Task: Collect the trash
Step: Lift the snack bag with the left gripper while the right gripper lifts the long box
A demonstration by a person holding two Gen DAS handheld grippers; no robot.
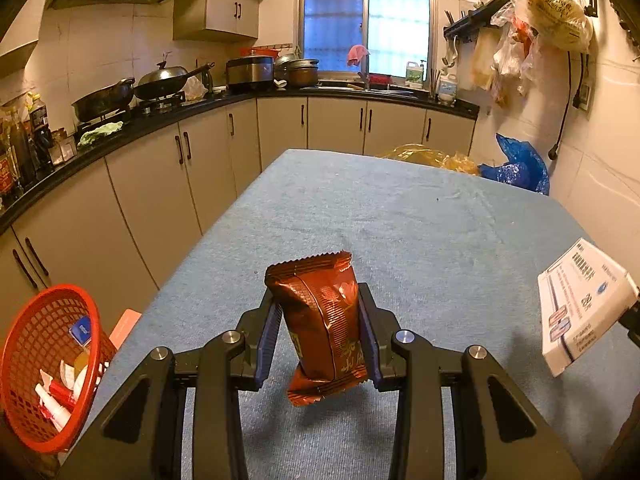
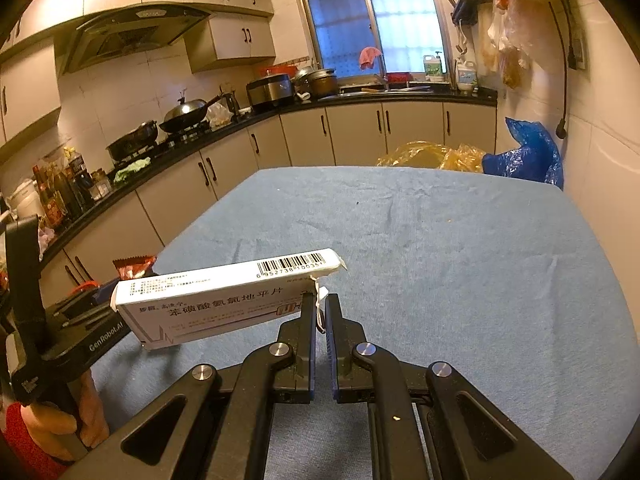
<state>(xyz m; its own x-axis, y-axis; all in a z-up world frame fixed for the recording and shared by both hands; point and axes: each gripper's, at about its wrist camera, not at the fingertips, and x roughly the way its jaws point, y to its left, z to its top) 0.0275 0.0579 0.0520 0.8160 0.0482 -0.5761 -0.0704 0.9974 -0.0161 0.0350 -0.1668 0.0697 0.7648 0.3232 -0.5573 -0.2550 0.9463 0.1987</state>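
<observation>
Left gripper (image 1: 320, 332) clamped on brown snack wrapper (image 1: 320, 328), lifted above blue tablecloth (image 1: 400, 216). Right gripper (image 2: 319, 320) pinched shut on medicine box (image 2: 224, 300) by its end flap only; could tear or swing loose. Red basket (image 1: 48, 364) low left, rim cut off, contents hard to identify.

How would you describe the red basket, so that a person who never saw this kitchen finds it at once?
Start from the table with the blue cloth. Look past its left edge, below the cabinets: there stands the red basket, tilted. It is the only red mesh container there, with small tubes and packets inside.
</observation>
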